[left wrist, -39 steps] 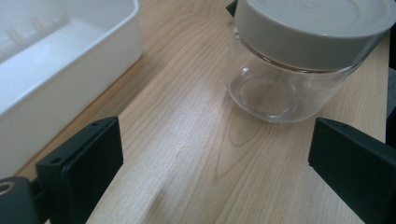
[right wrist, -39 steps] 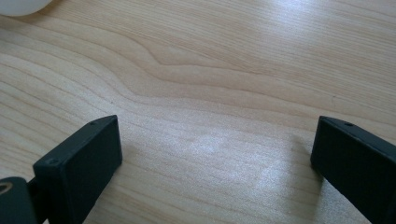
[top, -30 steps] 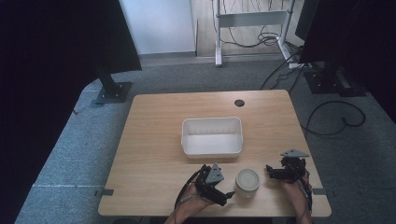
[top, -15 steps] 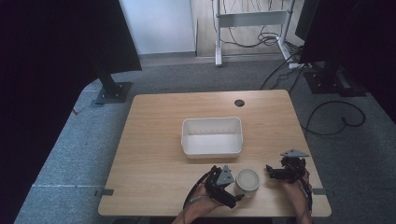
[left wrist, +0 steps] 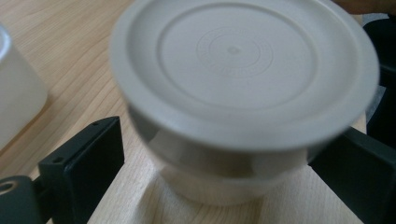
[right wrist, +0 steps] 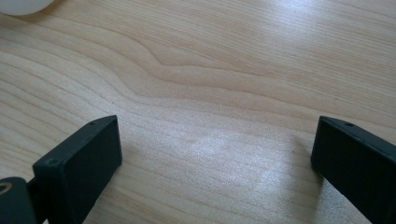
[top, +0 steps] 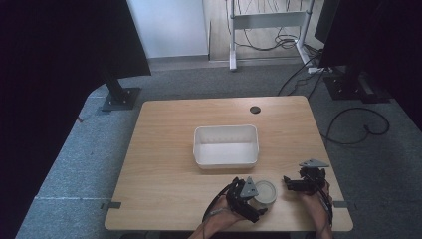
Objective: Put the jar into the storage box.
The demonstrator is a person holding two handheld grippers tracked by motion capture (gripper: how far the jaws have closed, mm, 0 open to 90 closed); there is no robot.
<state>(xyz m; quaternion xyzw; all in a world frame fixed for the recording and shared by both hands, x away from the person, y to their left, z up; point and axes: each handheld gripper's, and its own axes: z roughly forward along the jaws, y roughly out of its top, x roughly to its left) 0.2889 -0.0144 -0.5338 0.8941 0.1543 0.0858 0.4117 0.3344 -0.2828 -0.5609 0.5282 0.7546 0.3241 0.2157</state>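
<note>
Round grey-lidded plastic tub (top: pixel 264 191), pale and tapered below its lid, sits near the front edge of your light wooden table (top: pixel 164 149), towards the right, just in front of the white rectangular plastic bin (top: pixel 226 145) that stands open at mid-table. Your left gripper (top: pixel 255 195) is at the tub's left side, angled across it from your hand (top: pixel 224 211). In the left gripper view the tub (left wrist: pixel 243 93) fills the space between the two black jaws: they stand spread to either side of its body, under the overhang of the lid. The left jaw has a sliver of table showing between it and the tub wall; on the right side you cannot tell whether the jaw touches. The tub rests on the wood, upright, its lid flat and seated all round. A corner of the white bin (left wrist: pixel 16 93) shows at the left edge of that view.

Your right gripper (top: pixel 293 183) lies to the right of the tub, near it but apart, pointing left towards it. In the right gripper view its jaws are spread wide over bare wood grain (right wrist: pixel 210 93), holding nothing between them.
</note>
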